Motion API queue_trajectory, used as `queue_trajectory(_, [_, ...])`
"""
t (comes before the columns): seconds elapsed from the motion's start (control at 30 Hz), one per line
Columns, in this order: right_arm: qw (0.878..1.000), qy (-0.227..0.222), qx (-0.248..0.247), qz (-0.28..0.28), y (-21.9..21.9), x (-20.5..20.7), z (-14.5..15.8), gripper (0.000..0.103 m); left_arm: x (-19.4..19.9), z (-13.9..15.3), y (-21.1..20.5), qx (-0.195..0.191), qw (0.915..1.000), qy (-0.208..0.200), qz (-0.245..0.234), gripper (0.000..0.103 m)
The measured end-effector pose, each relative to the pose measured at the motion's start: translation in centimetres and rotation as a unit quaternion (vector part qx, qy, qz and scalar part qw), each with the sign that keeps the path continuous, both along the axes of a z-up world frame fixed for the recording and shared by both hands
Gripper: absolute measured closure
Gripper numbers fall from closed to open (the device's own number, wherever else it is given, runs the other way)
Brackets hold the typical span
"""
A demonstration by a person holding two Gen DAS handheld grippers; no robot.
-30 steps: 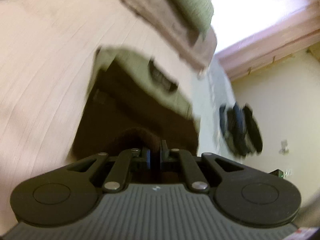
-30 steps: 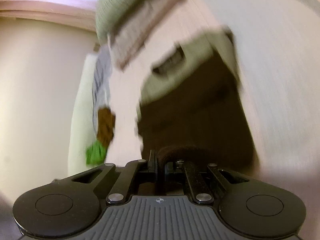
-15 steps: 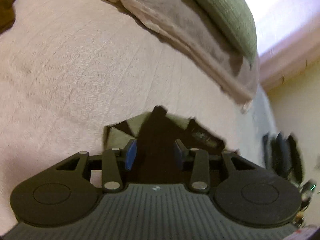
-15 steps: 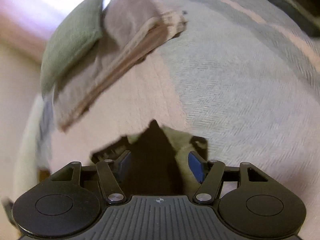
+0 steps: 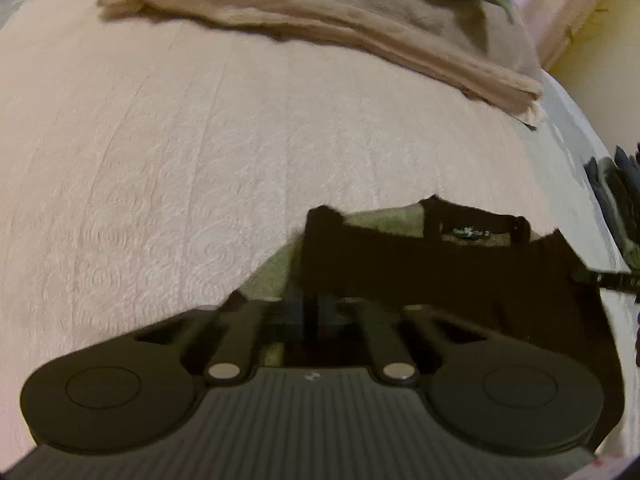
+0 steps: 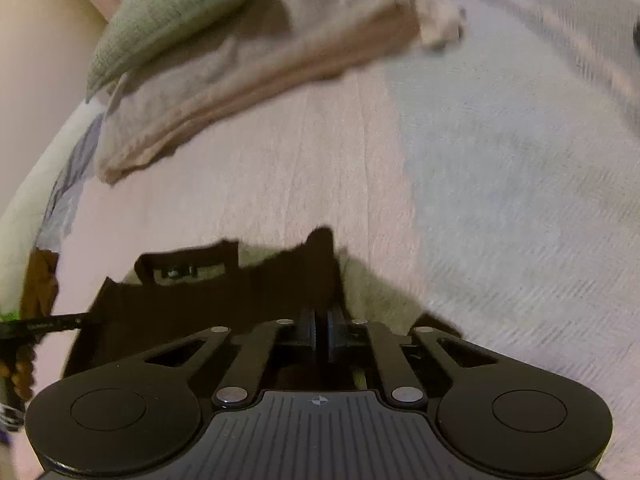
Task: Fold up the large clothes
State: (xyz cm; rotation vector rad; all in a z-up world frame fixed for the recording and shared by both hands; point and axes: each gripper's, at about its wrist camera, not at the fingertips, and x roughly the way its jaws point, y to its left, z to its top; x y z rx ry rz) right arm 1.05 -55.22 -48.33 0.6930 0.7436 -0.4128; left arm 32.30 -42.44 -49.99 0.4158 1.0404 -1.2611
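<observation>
Left wrist view: the left gripper (image 5: 316, 314) has just closed, clenching the dark brown garment with olive lining (image 5: 440, 264) at lower centre. Right gripper (image 6: 320, 334) likewise has just clamped the garment's other edge.

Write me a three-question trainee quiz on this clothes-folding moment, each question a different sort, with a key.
1. True or false: the dark garment lies on the pink bedspread.
2. Multiple choice: what sits on top of the folded beige blanket at the far end of the bed? A) a green pillow B) a laptop C) a shoe
3. Fill in: the fabric lining inside the garment's collar is pale ____.

Key
1. True.
2. A, the green pillow.
3. Green; it shows around the neck label.
</observation>
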Motion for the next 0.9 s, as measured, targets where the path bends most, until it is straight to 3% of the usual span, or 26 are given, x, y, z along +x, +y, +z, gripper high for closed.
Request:
queue_trajectory(0.1, [0.998, -0.042, -0.039, -0.008, 0.6, -1.8, 2.3, 0.101, -0.1, 2.2, 1.8, -0.063, 0.9978, -0.019, 0.001, 0.1])
queue_trajectory(0.17, [0.997, -0.045, -0.054, -0.02, 0.4, -2.3, 2.7, 0.101, 0.0, 2.6, 2.0, -0.077, 0.9961, -0.044, 0.008, 0.099])
queue_trajectory(0.33, [0.998, -0.014, -0.052, -0.028, -0.5, -0.6, 0.6, 0.101, 0.3, 1.0, 0.1, -0.06, 0.9961, -0.064, 0.009, 0.099])
queue_trajectory(0.43, [0.998, 0.025, -0.041, -0.031, -0.8, 0.4, -1.1, 0.101, 0.0, -1.0, -0.7, -0.031, 0.9966, -0.076, 0.003, 0.095])
queue_trajectory(0.5, [0.997, 0.056, -0.016, -0.047, -1.4, 0.5, -1.6, 0.094, -0.1, -1.8, -0.8, -0.007, 0.9962, -0.087, 0.01, 0.078])
queue_trajectory(0.57, [0.994, 0.076, -0.034, -0.069, -1.0, 0.3, -0.5, 0.066, 0.3, -1.4, 0.1, -0.008, 0.9958, -0.084, 0.035, 0.071])
queue_trajectory(0.67, [0.982, 0.113, -0.116, -0.1, 1.6, -0.5, 2.7, 0.061, 0.7, 0.6, 2.5, -0.008, 0.9948, -0.071, 0.073, 0.075])
queue_trajectory(0.8, [0.987, 0.067, -0.146, -0.032, 9.2, -1.8, 5.7, 0.061, -2.5, 3.5, 7.0, -0.024, 0.9957, -0.081, 0.038, 0.079])
queue_trajectory(0.9, [0.984, 0.076, -0.142, 0.072, 15.6, -2.0, 4.5, 0.062, -6.0, 3.3, 10.1, -0.027, 0.9972, -0.069, -0.009, 0.086])
